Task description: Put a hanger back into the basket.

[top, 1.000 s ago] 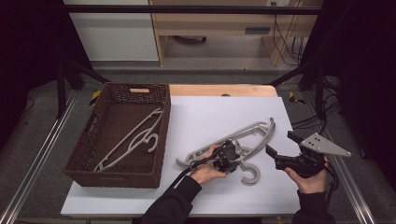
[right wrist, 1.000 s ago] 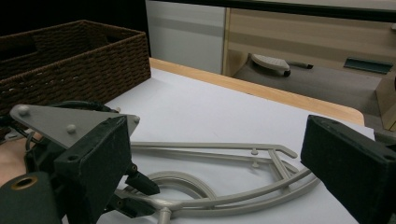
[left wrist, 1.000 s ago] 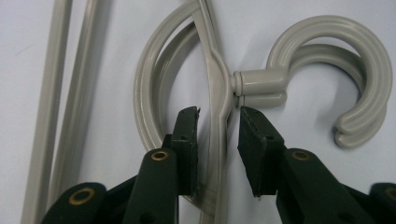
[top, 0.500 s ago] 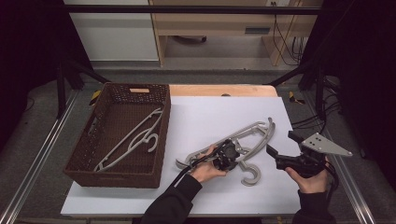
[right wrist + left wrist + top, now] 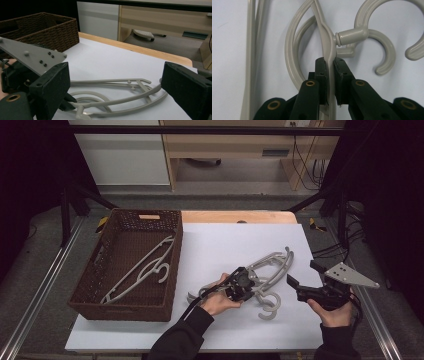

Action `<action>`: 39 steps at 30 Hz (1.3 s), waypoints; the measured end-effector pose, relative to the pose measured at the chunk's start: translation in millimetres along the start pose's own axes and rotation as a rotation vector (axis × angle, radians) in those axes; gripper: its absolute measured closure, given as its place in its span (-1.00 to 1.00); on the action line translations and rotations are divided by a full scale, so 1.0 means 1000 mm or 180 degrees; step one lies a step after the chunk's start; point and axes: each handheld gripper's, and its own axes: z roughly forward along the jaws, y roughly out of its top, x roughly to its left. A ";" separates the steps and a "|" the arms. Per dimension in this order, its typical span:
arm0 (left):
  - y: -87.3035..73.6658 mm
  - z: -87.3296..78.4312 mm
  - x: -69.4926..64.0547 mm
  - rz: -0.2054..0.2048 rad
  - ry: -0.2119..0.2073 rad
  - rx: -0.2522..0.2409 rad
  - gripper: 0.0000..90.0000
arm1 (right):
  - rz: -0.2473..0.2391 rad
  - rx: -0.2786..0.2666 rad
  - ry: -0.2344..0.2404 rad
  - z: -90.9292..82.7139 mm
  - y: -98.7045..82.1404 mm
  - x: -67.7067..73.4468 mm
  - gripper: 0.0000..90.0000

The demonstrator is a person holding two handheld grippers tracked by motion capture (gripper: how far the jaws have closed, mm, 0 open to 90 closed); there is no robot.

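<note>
basket (image 5: 95, 285) left on table (image 5: 220, 245); one hanger (image 5: 142, 270) inside; two hangers (image 5: 272, 265) right of it

High view: above the tabletop (image 5: 220, 245), facing forward and down
Left gripper view: close on hangers (image 5: 327, 47)
Right gripper view: low, level
Shared: hangers

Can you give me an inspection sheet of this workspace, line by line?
Surface: white table top, wooden edge at the far side.
Job's things: stacked grey plastic coat hangers on the table; one grey hanger lies in the brown wicker basket.
Clutter: nothing seen.
Grippers: left gripper has just closed, fingers clamped on a hanger's neck below the hook; right gripper open, hovering beside the stack, holding nothing.
Cables: black cable trailing from the left gripper.
Surroundings: wooden furniture behind, dark frame bars, floor cables at right.
</note>
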 end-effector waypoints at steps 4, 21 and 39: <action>0.001 -0.010 -0.001 -0.0015 0.0023 -0.0066 0.82 | 0.0006 -0.0010 -0.0011 -0.001 0.000 -0.001 -0.80; 0.002 -0.069 0.003 -0.0047 0.0056 -0.0310 0.82 | 0.0027 -0.0035 -0.0042 -0.006 0.001 -0.006 -0.82; 0.008 -0.147 0.004 -0.0027 0.0128 -0.0748 0.82 | 0.0026 -0.0020 -0.0048 -0.006 0.000 -0.005 -0.82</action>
